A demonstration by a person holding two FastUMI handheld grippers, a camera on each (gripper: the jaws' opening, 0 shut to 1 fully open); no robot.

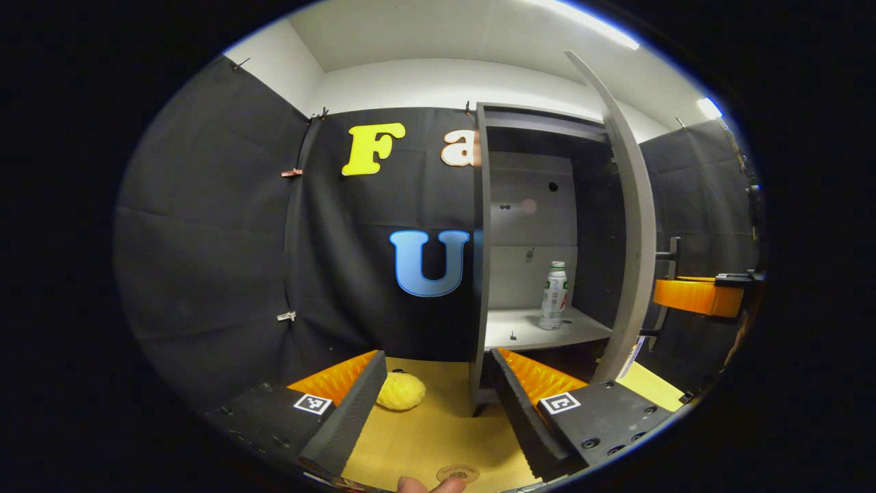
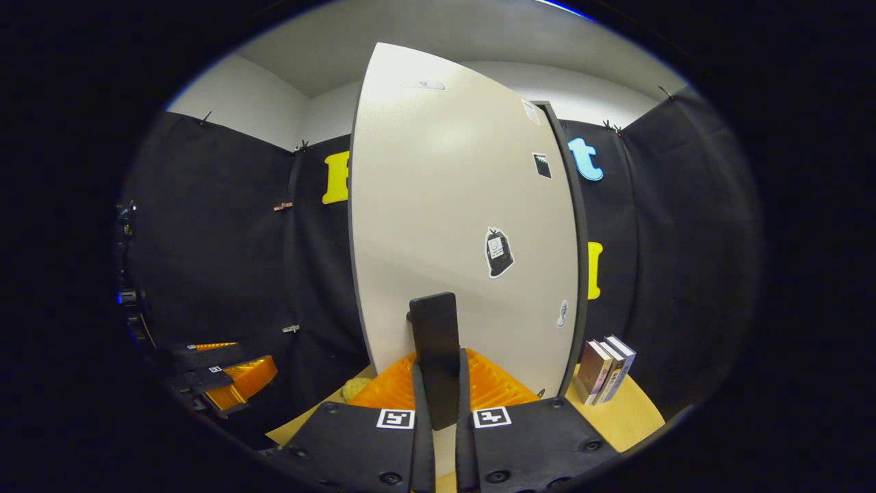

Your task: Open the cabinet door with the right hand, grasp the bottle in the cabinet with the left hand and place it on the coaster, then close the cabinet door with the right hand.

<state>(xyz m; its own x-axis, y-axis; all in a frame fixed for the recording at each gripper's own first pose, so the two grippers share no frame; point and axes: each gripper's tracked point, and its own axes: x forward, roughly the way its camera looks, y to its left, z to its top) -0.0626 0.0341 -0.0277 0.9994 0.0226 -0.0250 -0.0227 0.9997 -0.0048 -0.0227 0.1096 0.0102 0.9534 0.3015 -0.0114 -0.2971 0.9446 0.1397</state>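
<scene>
Black cloth walls surround the yellow table (image 1: 438, 428); in the left gripper view my left gripper (image 1: 438, 397) is spread wide and empty, facing the open cabinet (image 1: 481, 274), where the bottle (image 1: 554, 295) stands upright on the shelf, with the coaster (image 1: 457, 472) near me. In the right gripper view my right gripper (image 2: 438, 404) pinches the dark door handle (image 2: 434, 342) of the cabinet door (image 2: 458, 226). I judge the door is open, so next the left must reach to the bottle.

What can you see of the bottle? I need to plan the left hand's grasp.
The bottle is small, pale and plastic-looking, with a white cap and a green and red label. It stands upright on the cabinet's pale lower shelf, right of centre, nothing touching it but the shelf. The door is swung open, and the left gripper is open, well short of it.
</scene>
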